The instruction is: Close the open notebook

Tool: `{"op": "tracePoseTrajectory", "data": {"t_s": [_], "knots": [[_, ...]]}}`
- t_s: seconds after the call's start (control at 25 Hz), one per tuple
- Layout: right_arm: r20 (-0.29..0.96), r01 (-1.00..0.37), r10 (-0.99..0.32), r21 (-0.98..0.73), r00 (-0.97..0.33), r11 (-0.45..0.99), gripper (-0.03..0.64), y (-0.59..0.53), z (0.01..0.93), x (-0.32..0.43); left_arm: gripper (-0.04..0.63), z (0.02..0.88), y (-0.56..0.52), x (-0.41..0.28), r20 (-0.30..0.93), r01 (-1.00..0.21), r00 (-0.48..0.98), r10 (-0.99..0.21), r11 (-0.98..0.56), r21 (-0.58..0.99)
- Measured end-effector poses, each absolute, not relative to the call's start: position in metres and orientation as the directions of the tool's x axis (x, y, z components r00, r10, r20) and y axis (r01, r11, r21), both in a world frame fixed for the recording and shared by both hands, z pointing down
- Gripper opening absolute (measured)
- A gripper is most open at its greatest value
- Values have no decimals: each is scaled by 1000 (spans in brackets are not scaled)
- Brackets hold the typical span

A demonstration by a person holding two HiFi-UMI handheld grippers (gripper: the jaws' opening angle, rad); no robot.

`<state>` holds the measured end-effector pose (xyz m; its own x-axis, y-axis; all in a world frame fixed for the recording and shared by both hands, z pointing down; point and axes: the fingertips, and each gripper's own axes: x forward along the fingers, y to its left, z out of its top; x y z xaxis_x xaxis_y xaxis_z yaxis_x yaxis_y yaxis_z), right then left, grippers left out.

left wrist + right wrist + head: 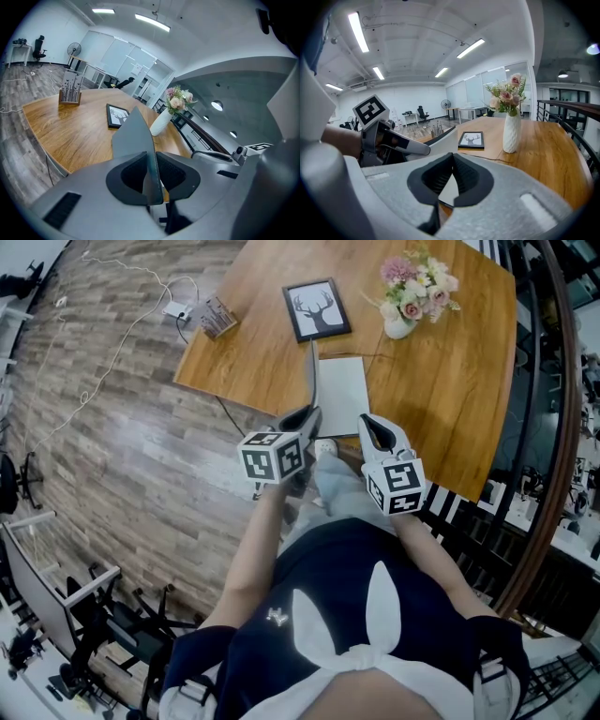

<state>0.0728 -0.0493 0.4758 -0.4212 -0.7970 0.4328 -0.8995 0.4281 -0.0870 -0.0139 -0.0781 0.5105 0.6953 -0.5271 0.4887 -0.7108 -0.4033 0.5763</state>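
Person's navy top (347,615) fills the bottom of head view, w/ forearms reaching fwd and a gripper in each hand. L gripper (309,416) is clamped on the notebook's (337,381) grey cover (133,133). In left gripper view the cover stands on edge btwn both pads, pinched at its near end and abt upright. The cover is lifted at the notebook's left side. The white page (345,401) lies flat to its right on the table (450,399).

The notebook is open, at the table's near edge, straight in front of the person and just beyond the two grippers.

R gripper (368,423) is at the page's near right corner; can't tell if it touches the page. In right gripper view its jaw tips (453,154) meet w/ nothing btwn them. The L gripper's marker cube (371,110) shows at that view's left.

Beyond the notebook lies a deer frame (317,310). A white vase (398,326) w/ pink flowers stands to the frame's right. A pen block (217,317) is at the table's far left corner, and a cable (112,352) runs over the wood floor.
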Motion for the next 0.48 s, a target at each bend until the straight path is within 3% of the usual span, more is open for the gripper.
{"op": "tracePoseTrajectory", "data": {"t_s": [0.48], "knots": [[440, -909, -802, -98, -405, 405, -2, -48, 479, 81, 74, 511, -80, 2, 482, -688, 721, -498, -428, 587]]}}
